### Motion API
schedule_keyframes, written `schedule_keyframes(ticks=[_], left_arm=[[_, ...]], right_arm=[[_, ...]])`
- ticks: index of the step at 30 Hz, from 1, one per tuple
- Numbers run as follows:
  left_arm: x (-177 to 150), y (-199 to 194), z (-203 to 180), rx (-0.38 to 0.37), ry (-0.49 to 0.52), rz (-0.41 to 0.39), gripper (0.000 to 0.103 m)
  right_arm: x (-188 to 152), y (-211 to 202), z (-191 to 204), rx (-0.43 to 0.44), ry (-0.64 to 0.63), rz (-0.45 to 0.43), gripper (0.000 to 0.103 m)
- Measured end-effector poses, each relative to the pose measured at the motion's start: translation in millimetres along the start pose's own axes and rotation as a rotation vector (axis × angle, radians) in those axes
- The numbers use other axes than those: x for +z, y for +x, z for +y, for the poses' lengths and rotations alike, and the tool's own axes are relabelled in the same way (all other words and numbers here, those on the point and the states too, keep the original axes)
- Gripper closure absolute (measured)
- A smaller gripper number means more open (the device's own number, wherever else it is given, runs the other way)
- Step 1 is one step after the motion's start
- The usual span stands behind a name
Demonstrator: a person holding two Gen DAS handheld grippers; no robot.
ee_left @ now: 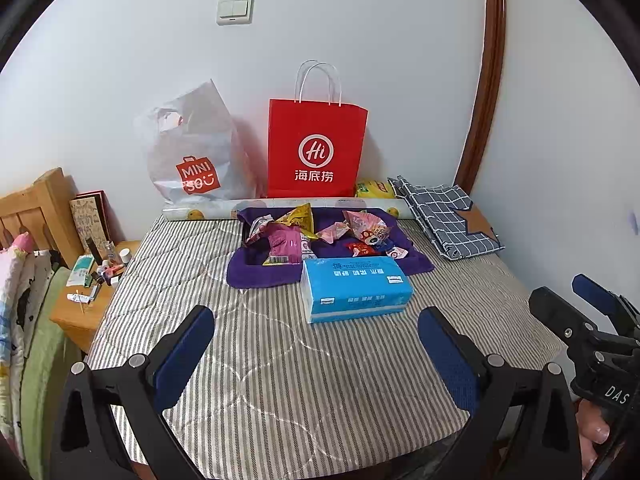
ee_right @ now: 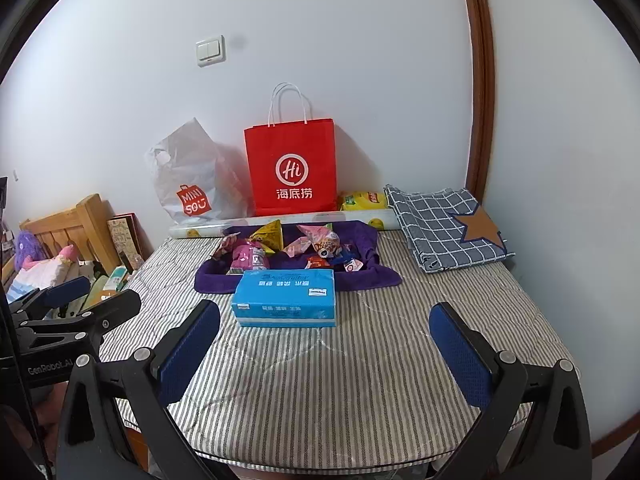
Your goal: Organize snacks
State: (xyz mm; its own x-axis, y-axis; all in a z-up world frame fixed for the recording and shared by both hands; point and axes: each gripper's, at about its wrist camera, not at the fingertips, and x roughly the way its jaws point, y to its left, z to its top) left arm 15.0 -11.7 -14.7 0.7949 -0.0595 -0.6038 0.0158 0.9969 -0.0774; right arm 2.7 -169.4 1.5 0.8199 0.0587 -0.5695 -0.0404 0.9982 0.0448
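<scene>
Several snack packets [ee_left: 316, 234] [ee_right: 288, 246] lie in a heap on a purple towel [ee_left: 256, 276] [ee_right: 216, 278] at the far side of a striped table cover [ee_left: 280, 360] [ee_right: 320, 360]. A blue tissue pack [ee_left: 354, 290] [ee_right: 286, 298] sits just in front of the towel. My left gripper [ee_left: 316, 344] hangs open above the near part of the cover, with nothing between its fingers. My right gripper [ee_right: 326, 340] is open too, empty and short of the tissue pack. Each gripper shows at the edge of the other's view: the right one [ee_left: 576, 300], the left one [ee_right: 92, 294].
A red paper bag [ee_left: 316, 148] [ee_right: 294, 168] and a grey plastic bag [ee_left: 192, 152] [ee_right: 192, 176] stand against the wall. A yellow packet [ee_left: 374, 189] [ee_right: 364, 200] and a folded checked cloth [ee_left: 448, 216] [ee_right: 444, 224] lie at the back right. A wooden bedside stand [ee_left: 80, 316] with small items is on the left.
</scene>
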Motion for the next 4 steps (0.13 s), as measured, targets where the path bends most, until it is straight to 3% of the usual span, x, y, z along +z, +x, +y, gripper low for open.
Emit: schedule_keyframes(ticks=[4], left_arm=[[0.4, 1.5, -0.8, 0.009, 0.001, -0.005, 0.000]], right_arm=[[0.2, 2.5, 0.6, 0.004, -0.001, 0.000, 0.000]])
